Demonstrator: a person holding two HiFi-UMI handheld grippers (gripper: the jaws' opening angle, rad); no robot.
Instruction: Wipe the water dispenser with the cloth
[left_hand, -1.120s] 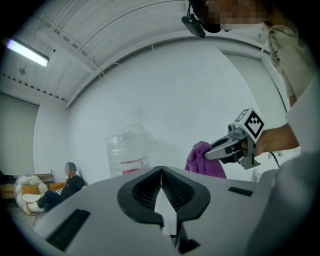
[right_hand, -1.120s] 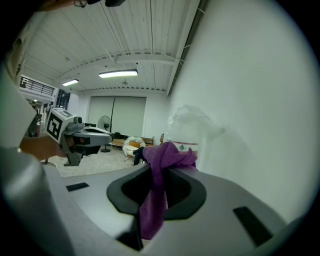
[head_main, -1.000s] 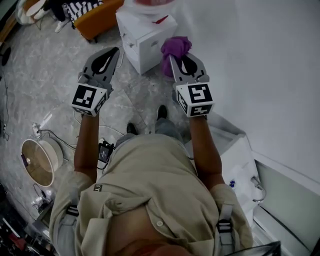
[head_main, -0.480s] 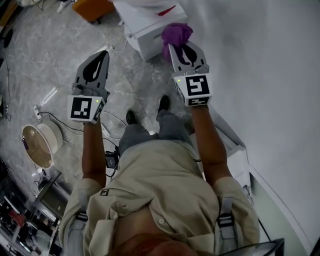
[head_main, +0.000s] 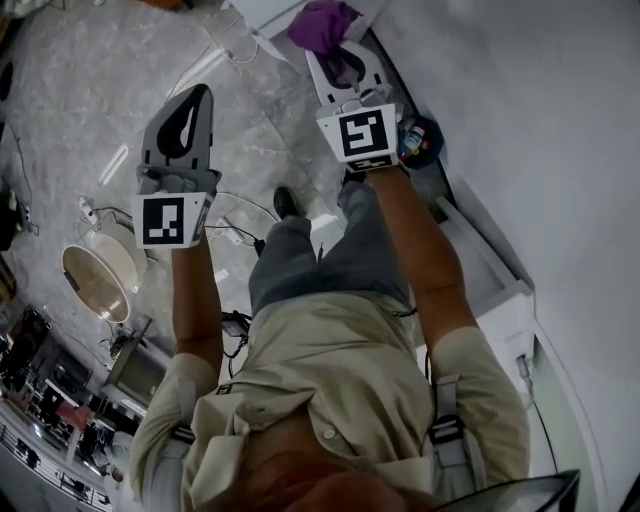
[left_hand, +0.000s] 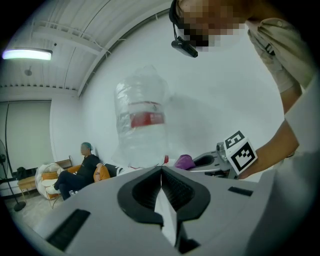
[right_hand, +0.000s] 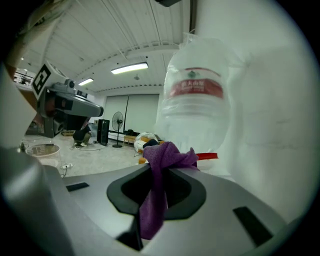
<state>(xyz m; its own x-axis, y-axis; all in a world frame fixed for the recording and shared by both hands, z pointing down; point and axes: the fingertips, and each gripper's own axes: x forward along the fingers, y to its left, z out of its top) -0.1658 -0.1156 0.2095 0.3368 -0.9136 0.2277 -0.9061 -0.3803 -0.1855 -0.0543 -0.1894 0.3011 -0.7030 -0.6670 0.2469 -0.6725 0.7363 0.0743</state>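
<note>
The water dispenser (head_main: 268, 12) is a white box at the top edge of the head view; its clear upturned bottle (right_hand: 196, 97) with a red label fills the right gripper view and also shows as the bottle (left_hand: 142, 120) in the left gripper view. My right gripper (head_main: 327, 52) is shut on a purple cloth (head_main: 320, 24), which bunches over the jaw tips right by the dispenser. The cloth (right_hand: 161, 172) hangs down between those jaws. My left gripper (head_main: 199, 96) is shut with nothing in it, held over the floor to the left, apart from the dispenser.
A white wall (head_main: 540, 120) runs along the right, with a low white ledge (head_main: 495, 295) at its foot and a small dark round item (head_main: 418, 141) beside my right gripper. A round tan dish (head_main: 95, 282) and cables (head_main: 235, 215) lie on the floor. A seated person (left_hand: 80, 172) is far behind.
My right gripper has moved forward and up in the view with the cloth, closer to the dispenser. The left gripper stays shut and has shifted slightly. The person has stepped forward.
</note>
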